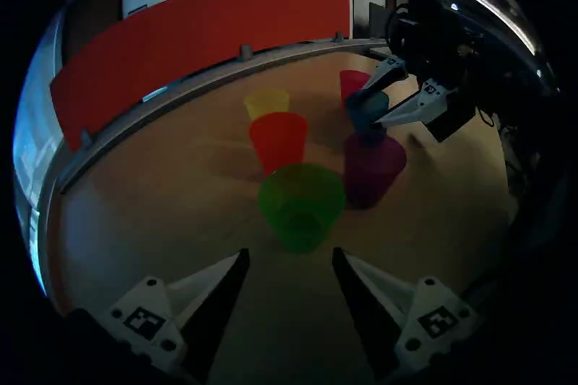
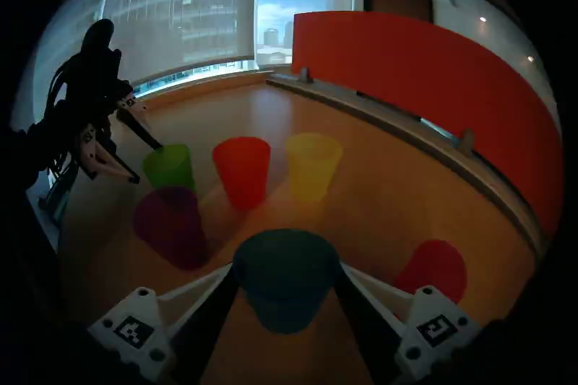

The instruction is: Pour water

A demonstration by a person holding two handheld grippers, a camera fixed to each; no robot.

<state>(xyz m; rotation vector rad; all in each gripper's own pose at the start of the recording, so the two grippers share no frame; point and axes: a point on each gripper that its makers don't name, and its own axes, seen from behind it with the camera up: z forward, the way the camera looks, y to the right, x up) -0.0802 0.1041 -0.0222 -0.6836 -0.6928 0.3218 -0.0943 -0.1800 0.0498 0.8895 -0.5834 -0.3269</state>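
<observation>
The right gripper (image 2: 285,271) has its fingers clamped on the sides of a dark blue cup (image 2: 285,291), which it holds upright. The left gripper (image 1: 289,258) has its fingers apart with nothing between them. A green cup (image 1: 301,201) stands just ahead of their tips on the wooden bench (image 1: 144,226). A purple cup (image 1: 372,168) stands beside the green one, with a red cup (image 1: 279,139) behind it and a yellow cup (image 1: 266,103) behind that. A pink cup (image 1: 354,83) stands farther back. A red panel (image 1: 202,31) runs along the bench's far edge. I cannot tell whether any cup holds water
</observation>
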